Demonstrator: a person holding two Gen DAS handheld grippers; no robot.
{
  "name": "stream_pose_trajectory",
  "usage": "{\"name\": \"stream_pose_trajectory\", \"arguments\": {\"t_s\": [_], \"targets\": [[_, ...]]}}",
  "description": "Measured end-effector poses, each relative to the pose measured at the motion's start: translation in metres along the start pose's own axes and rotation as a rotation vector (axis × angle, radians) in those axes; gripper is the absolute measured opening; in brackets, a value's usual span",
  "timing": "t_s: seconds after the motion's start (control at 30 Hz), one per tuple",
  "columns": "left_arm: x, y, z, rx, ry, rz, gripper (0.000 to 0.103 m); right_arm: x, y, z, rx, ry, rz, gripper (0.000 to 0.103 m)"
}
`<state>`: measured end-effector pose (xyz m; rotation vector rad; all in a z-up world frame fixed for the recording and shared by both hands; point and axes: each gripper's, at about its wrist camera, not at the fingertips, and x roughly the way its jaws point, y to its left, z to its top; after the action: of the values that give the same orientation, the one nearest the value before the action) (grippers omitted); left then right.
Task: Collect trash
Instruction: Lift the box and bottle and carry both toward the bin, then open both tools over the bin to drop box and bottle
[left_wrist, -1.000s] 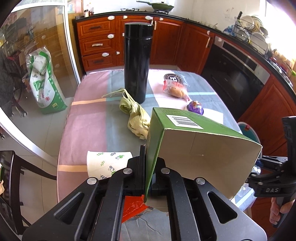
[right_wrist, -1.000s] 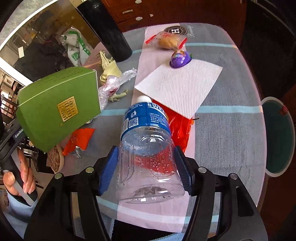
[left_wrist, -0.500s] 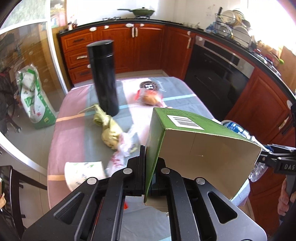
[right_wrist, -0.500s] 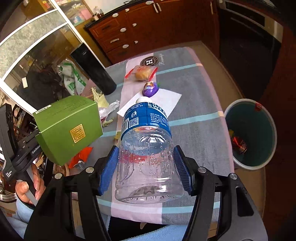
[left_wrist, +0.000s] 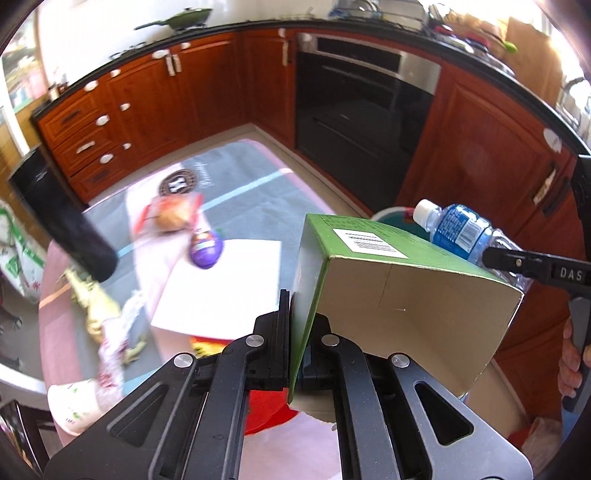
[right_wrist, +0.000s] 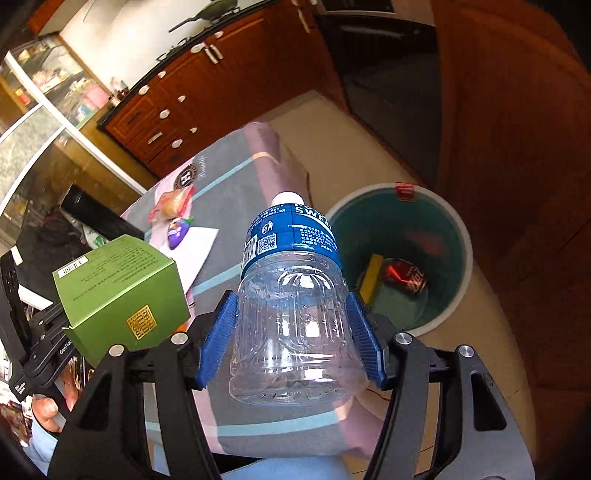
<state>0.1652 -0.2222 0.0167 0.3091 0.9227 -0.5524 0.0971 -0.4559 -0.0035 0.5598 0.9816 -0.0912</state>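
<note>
R wrist: tool (right_wrist: 291, 325) (w/ bottle (right_wrist: 291, 295)) tilted binward (right_wrist: 458, 236)

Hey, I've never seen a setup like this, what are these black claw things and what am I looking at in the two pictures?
No robot here: a person carries a hand-held gripper in each hand, each with a fisheye camera looking along its fingers. The left hand-held gripper pinches one wall of an open green box. The right hand-held gripper clamps an empty plastic bottle near a bin holding a red can. On the table lie a white napkin, a purple wrapper and a bagged bun.
</note>
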Motion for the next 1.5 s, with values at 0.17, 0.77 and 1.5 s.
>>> {"name": "stream_pose_trajectory", "arguments": {"t_s": [0.17,0.77,1.5], "targets": [[0.038,-0.051,0.022,0.091,0.050,-0.042,0.003,0.009,-0.057,0.011,0.103,0.004,-0.048,0.058],[0.136,-0.140,0.038,0.278,0.146,-0.063,0.049,0.036,-0.140,0.018,0.235,0.060,-0.122,0.058],[0.138,-0.153,0.077,0.200,0.096,-0.232,0.022,0.034,-0.136,0.035,0.238,0.048,-0.168,0.058]]}}
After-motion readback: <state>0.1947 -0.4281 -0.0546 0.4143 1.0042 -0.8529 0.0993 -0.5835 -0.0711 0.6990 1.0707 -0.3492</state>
